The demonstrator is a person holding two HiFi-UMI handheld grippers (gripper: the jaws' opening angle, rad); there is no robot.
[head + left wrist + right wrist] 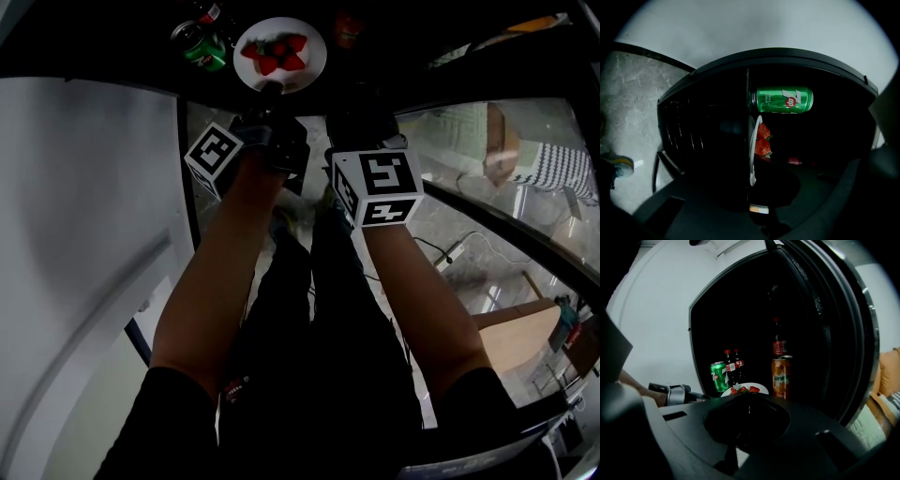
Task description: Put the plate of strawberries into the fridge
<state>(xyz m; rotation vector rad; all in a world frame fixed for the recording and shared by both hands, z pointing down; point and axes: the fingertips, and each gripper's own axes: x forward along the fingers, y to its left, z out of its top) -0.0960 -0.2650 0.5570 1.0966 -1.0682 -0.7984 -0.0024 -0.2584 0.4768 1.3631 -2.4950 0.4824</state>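
A white plate (279, 53) of red strawberries (278, 58) is inside the dark fridge, on its shelf. My left gripper (270, 92) is shut on the plate's near rim. In the left gripper view the plate (752, 157) shows edge-on, running into my left gripper (751, 182), with the strawberries (762, 139) beyond. My right gripper (361, 108) hovers just right of the plate at the fridge opening. In the right gripper view that gripper (748, 397) looks shut and holds nothing, with the plate (757, 387) just past its tips.
A green soda can (718, 376) and two cola bottles (732, 364) stand behind the plate, an orange can (780, 377) to its right. The open fridge door (843, 333) curves along the right. The white fridge wall (84, 234) fills the left.
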